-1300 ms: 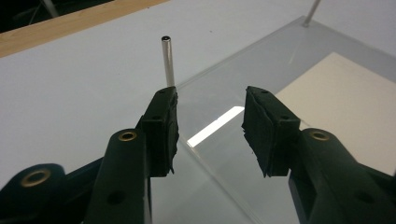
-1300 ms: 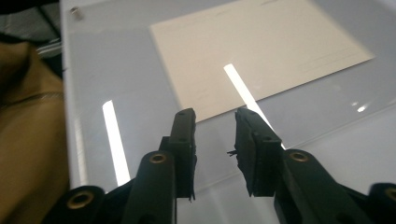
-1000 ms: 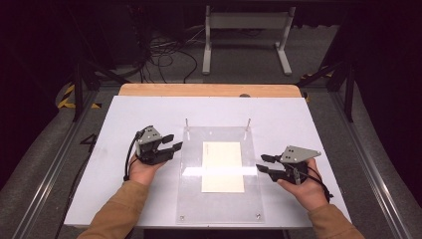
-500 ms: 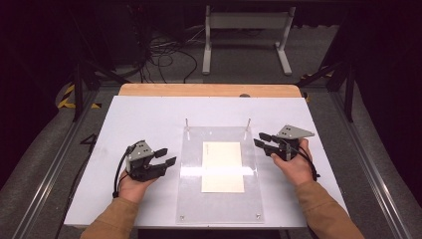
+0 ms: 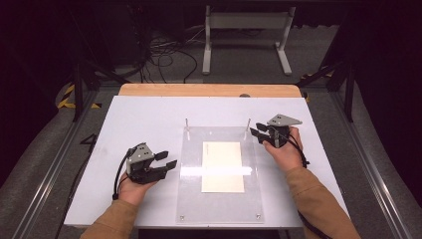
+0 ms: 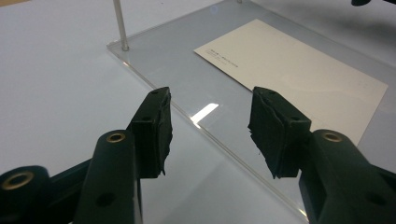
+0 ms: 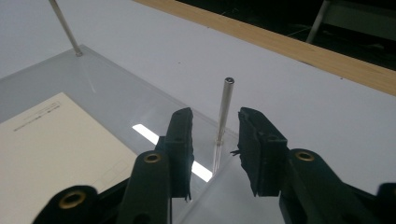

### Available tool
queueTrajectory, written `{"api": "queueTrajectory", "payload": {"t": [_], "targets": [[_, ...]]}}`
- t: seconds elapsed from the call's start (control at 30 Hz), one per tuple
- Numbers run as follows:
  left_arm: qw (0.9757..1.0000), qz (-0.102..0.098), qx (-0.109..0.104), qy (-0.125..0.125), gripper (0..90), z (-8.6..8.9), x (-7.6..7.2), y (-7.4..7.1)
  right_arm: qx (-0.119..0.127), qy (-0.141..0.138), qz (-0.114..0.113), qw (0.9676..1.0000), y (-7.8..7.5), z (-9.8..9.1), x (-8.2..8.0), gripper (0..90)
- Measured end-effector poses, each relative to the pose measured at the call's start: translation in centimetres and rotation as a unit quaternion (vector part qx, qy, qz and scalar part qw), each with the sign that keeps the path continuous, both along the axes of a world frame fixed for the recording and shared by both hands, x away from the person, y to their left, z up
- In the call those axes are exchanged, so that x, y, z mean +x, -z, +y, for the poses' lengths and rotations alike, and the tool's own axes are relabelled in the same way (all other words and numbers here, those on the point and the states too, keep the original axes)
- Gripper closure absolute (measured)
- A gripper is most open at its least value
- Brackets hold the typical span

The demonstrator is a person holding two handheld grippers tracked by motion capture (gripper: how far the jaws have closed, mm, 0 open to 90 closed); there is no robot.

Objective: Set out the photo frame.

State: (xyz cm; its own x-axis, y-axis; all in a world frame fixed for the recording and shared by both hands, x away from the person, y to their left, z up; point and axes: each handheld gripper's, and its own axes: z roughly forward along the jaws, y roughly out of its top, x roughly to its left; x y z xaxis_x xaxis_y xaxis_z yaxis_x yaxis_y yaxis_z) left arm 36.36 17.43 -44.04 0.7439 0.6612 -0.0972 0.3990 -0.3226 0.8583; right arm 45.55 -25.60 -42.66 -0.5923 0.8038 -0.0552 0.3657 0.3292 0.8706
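Spanning most of the high view is a white table (image 5: 139, 124) with a strip of bare wood (image 5: 209, 90) along its far edge; beyond it lie a dark floor, a tangle of cables (image 5: 164, 52) and a pale metal stand (image 5: 246, 30), and grey rails run along both sides. On the table's middle lies a clear plate (image 5: 194, 164), flat, with a bright glare band across it, small screws at its near corners and two thin metal pins standing upright at its far corners, the left pin (image 5: 187, 124) and the right pin (image 5: 248, 124). A cream card (image 5: 222, 167) rests flat on the plate, near its centre, with a line of tiny print near one end, too small to read. The left gripper (image 5: 168, 160) sits just beside the plate's left edge, held low in the left hand (image 5: 133, 186); in the left gripper view its jaws stand moderately apart over that edge with nothing gripped, the pads (image 6: 156, 130) not touching the plate. The right gripper (image 5: 259, 134) is at the plate's far right corner in the right hand (image 5: 286, 154); in the right gripper view the right pin (image 7: 224, 109) stands just beyond the gap between its pads (image 7: 182, 144), and the jaws have just been closing, yet they press on nothing.
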Motion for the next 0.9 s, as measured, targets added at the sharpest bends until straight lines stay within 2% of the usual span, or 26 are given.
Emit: {"api": "queueTrajectory", "payload": {"t": [0.03,0.07,0.1,0.13,0.2,0.27,0.37,0.57,0.63,0.8,0.9], "targets": [[1.0000,-0.004,0.006,0.004,48.5,0.0,0.0,0.0,0.000,0.002,0.001,1.0000,0.0,0.0,0.4,67.9],[1.0000,0.001,0.001,0.003,48.5,-0.2,-0.1,0.1,0.003,0.002,0.001,1.0000,0.0,0.1,0.8,69.1],[1.0000,-0.004,0.007,0.004,48.3,-0.1,-0.2,0.0,0.005,0.002,0.003,1.0000,0.0,0.2,1.3,70.4],[1.0000,0.002,0.001,0.006,48.1,-0.2,-0.4,0.1,0.006,0.002,0.004,1.0000,-0.1,0.3,1.5,71.6],[0.9999,-0.003,0.006,0.009,48.1,-0.1,-0.4,0.2,0.003,0.002,0.003,1.0000,-0.1,0.7,2.0,74.1],[0.9999,0.008,-0.006,0.006,48.1,0.1,-0.6,0.3,0.000,0.004,0.001,1.0000,0.0,1.1,2.5,76.4],[0.9996,0.014,-0.021,0.010,48.1,0.5,-0.6,0.3,-0.011,0.006,0.002,0.9999,0.3,1.3,3.0,81.3],[0.9997,0.009,-0.018,0.010,47.8,0.6,-1.2,0.3,-0.020,0.002,0.002,0.9998,0.6,1.6,3.4,84.1],[0.9999,0.004,-0.011,0.013,47.7,0.8,-1.4,0.2,0.002,0.006,0.014,0.9999,0.6,1.4,3.5,85.1],[0.9998,0.008,-0.015,0.007,47.7,1.0,-1.8,0.4,0.019,0.024,0.022,0.9993,0.8,1.5,3.7,85.6],[0.9999,0.007,-0.012,0.008,47.6,0.9,-1.8,0.4,0.048,0.033,0.022,0.9981,1.4,1.3,4.0,85.8]]}}
